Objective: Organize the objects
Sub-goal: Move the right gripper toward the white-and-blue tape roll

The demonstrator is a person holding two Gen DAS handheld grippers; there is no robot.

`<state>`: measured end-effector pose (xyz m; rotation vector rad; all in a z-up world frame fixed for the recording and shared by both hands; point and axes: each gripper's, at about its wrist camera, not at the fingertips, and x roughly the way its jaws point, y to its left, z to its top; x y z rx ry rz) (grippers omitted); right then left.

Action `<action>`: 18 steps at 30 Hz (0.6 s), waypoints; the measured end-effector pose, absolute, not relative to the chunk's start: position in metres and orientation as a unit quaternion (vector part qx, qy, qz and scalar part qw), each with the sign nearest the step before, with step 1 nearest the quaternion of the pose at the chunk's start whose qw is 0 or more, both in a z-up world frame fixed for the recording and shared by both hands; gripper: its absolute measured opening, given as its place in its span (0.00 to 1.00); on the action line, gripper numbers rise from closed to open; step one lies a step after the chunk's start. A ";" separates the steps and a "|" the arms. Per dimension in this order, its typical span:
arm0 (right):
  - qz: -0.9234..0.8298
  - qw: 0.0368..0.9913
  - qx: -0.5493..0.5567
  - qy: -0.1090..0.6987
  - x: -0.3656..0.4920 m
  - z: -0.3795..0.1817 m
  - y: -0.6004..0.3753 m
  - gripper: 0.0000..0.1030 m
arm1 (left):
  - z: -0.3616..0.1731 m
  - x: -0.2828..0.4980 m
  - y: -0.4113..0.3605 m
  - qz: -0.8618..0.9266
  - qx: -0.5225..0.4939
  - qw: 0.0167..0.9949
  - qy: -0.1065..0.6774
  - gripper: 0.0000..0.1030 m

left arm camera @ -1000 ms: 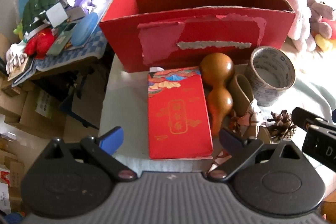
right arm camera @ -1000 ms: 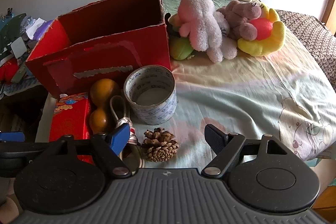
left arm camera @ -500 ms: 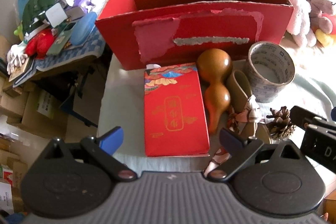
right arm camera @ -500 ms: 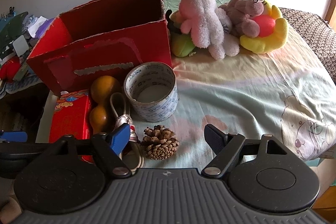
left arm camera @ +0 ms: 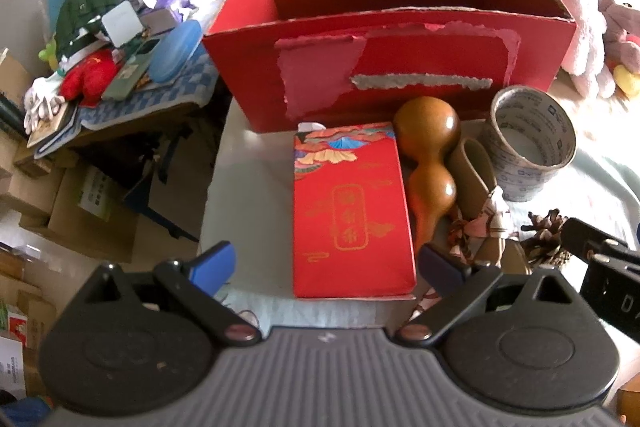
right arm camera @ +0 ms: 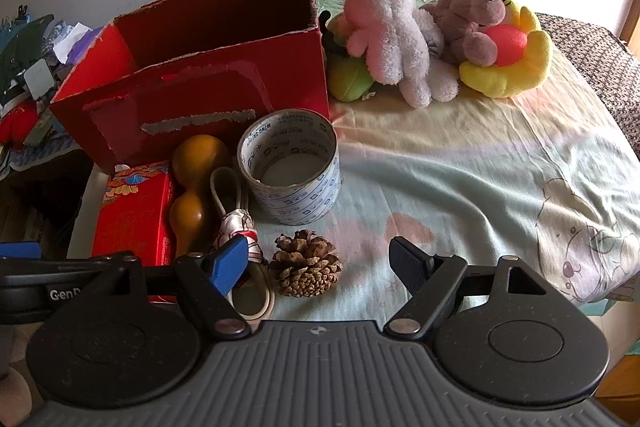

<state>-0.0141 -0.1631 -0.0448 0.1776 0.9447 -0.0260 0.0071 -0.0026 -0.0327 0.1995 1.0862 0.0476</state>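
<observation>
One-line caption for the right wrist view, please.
Open right gripper hovers over a pine cone, with tape roll, gourd, red packet box and empty red cardboard box behind.

left wrist: low, near, facing red box (left arm camera: 384, 39) | right wrist: beside it, rightward | shared: tape roll (right arm camera: 290, 167)

Booklet (left arm camera: 352, 211), gourd (left arm camera: 428, 163), tape roll (left arm camera: 528, 143) side by side before the box (left arm camera: 384, 39)

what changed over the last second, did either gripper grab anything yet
No grab yet. The left gripper has eased forward, so the red packet now lies between its open fingers. The right gripper drifted slightly and stays open by the pinecone. Objects and the red box have not moved.
</observation>
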 end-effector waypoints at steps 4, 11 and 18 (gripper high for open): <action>-0.011 0.887 0.087 0.453 -0.014 -0.045 -0.163 0.78 | -0.032 0.007 -0.003 0.020 0.096 0.853 0.513 0.95; -0.024 0.888 0.103 0.447 -0.013 -0.042 -0.174 0.78 | -0.027 0.012 -0.006 0.006 0.088 0.858 0.506 0.95; -0.023 0.892 0.120 0.434 -0.005 -0.043 -0.191 0.68 | -0.020 0.029 -0.020 -0.024 0.085 0.860 0.502 0.88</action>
